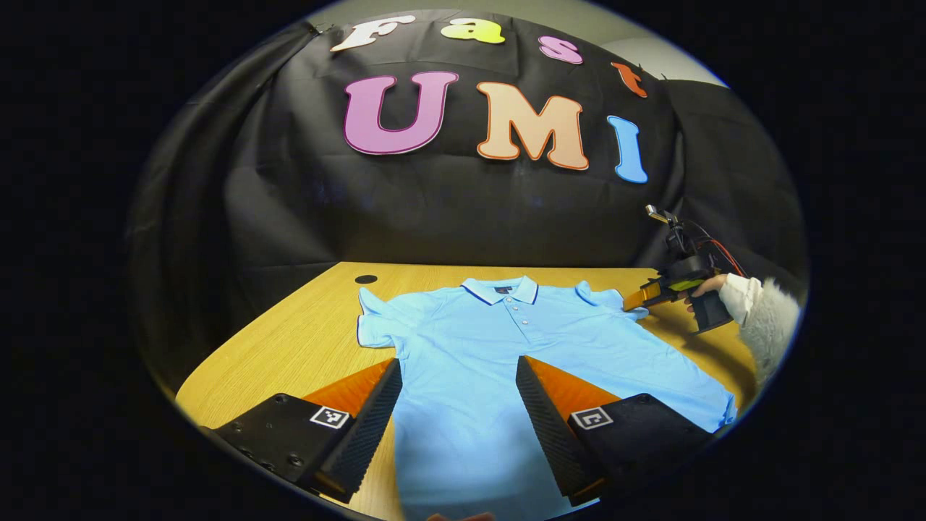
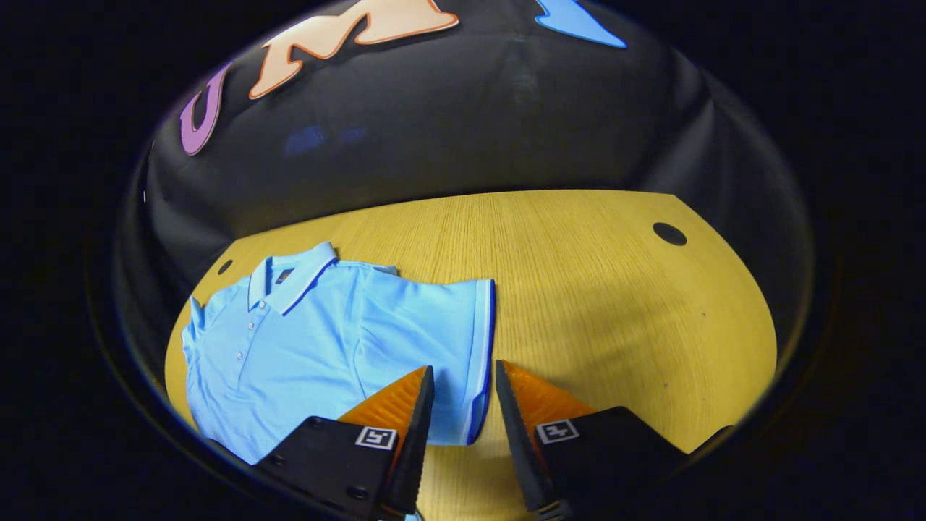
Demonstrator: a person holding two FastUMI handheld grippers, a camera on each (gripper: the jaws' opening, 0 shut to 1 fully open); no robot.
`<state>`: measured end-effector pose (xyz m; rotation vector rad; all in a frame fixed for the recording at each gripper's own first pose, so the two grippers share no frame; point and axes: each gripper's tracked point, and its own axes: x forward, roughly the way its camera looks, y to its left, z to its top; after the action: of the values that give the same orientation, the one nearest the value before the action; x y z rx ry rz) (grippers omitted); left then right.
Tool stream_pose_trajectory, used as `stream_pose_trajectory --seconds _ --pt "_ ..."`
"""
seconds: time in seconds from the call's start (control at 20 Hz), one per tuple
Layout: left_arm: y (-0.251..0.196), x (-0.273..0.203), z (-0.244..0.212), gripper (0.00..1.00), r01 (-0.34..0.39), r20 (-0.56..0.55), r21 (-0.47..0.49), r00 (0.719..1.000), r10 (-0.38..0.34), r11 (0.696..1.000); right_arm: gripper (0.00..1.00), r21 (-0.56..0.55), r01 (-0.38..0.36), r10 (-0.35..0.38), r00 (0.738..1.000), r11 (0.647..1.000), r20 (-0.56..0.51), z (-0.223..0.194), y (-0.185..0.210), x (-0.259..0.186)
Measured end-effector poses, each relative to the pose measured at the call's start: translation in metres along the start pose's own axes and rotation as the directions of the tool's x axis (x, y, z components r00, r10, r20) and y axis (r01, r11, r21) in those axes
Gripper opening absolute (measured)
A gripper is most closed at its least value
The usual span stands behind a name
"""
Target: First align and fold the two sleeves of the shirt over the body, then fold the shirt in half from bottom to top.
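A light blue polo shirt [image 1: 499,347] lies flat and face up on the wooden table [image 1: 304,340], collar toward the wall, both short sleeves spread out. My left gripper [image 1: 459,376] hovers open above the shirt's lower body, fingers wide apart with only cloth below them. In the left gripper view the right gripper [image 1: 644,297], held by a hand in a white sleeve, sits at the shirt's right sleeve. In the right gripper view that sleeve [image 2: 441,340] with its dark-trimmed cuff lies between the fingers of my right gripper [image 2: 463,380], which stands open, the cuff edge in the gap.
The table [image 2: 615,304] stretches bare to the right of the sleeve in the right gripper view, with a round cable hole [image 2: 669,234] near its far corner. Another hole [image 1: 366,279] sits by the left sleeve. Black cloth wall stands close behind the table.
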<state>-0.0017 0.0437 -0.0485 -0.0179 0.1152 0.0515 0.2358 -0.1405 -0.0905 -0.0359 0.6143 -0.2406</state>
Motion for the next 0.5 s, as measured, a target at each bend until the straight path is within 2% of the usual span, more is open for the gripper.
stream_pose_trajectory --seconds 0.15,0.2,0.25,0.3,0.35,0.4,0.5 --pt "0.0 0.0 -0.002 0.95 0.001 -0.004 -0.006 1.0 -0.001 1.0 0.36 -0.029 -0.023 0.024 1.0 0.999 0.007 0.0 0.007 -0.002" --pt "0.0 -0.001 -0.002 0.95 0.0 -0.005 -0.006 1.0 0.0 1.0 0.23 -0.029 -0.033 0.033 0.999 0.999 0.007 0.0 0.008 -0.001" --pt "0.001 -0.001 -0.002 0.95 -0.001 -0.004 -0.005 1.0 0.001 1.0 0.18 -0.027 -0.032 0.032 0.999 0.999 0.003 -0.001 0.009 -0.002" --pt "0.002 -0.002 -0.001 0.95 -0.005 -0.002 -0.002 1.0 0.005 1.0 0.08 -0.029 -0.03 0.031 1.0 0.999 0.006 0.0 0.009 -0.001" --pt "0.004 -0.003 -0.001 0.95 -0.009 0.0 0.0 1.0 0.009 1.0 0.08 -0.022 -0.032 0.032 0.999 0.999 0.005 0.001 0.009 -0.002" --pt "0.005 -0.003 0.0 0.95 -0.01 0.003 -0.002 1.0 0.01 1.0 0.02 -0.009 -0.03 0.03 1.0 1.0 -0.001 0.0 0.009 -0.002" --pt "0.008 -0.005 0.003 0.95 -0.012 0.006 -0.007 1.0 0.012 1.0 0.02 0.006 -0.024 0.024 1.0 1.0 0.008 0.004 0.011 -0.004"
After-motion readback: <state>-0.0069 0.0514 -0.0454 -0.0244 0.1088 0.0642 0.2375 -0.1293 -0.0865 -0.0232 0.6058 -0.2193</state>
